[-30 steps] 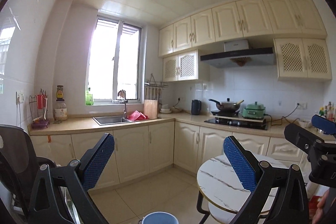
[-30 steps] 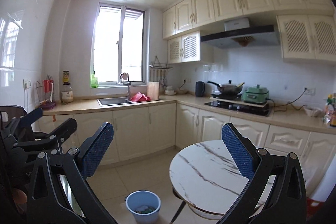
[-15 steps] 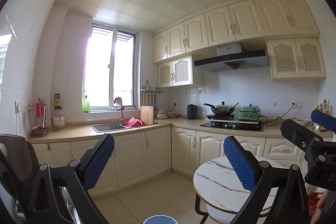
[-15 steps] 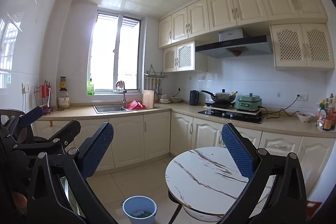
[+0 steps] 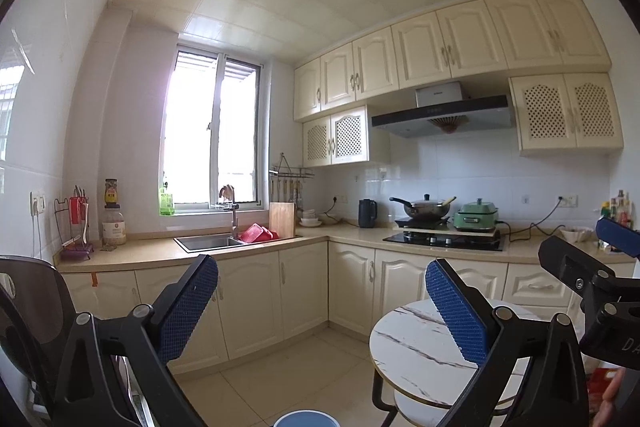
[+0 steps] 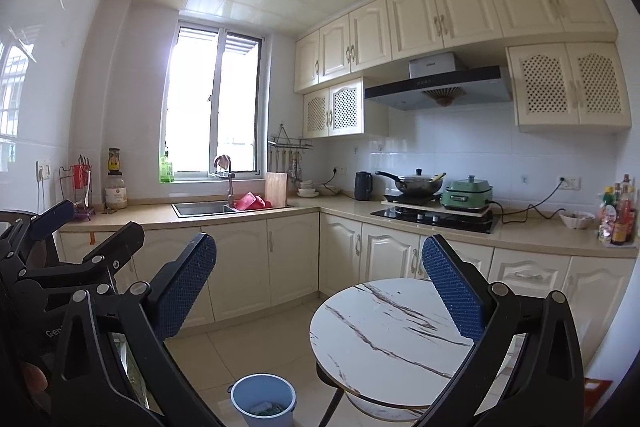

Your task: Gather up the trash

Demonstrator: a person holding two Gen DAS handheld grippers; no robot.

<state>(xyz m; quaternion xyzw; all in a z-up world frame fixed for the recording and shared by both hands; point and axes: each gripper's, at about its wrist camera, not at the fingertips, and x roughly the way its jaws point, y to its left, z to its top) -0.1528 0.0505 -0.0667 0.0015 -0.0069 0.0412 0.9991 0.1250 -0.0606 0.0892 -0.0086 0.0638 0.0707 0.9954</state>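
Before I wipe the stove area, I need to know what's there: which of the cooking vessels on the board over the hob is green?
The squat lidded electric pot on the right is green; the wok left of it is dark metal with a long handle.

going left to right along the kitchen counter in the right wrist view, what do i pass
Red utensil rack → jar → sink → cutting board → kettle → wok → green cooker → white bowl → sauce bottles
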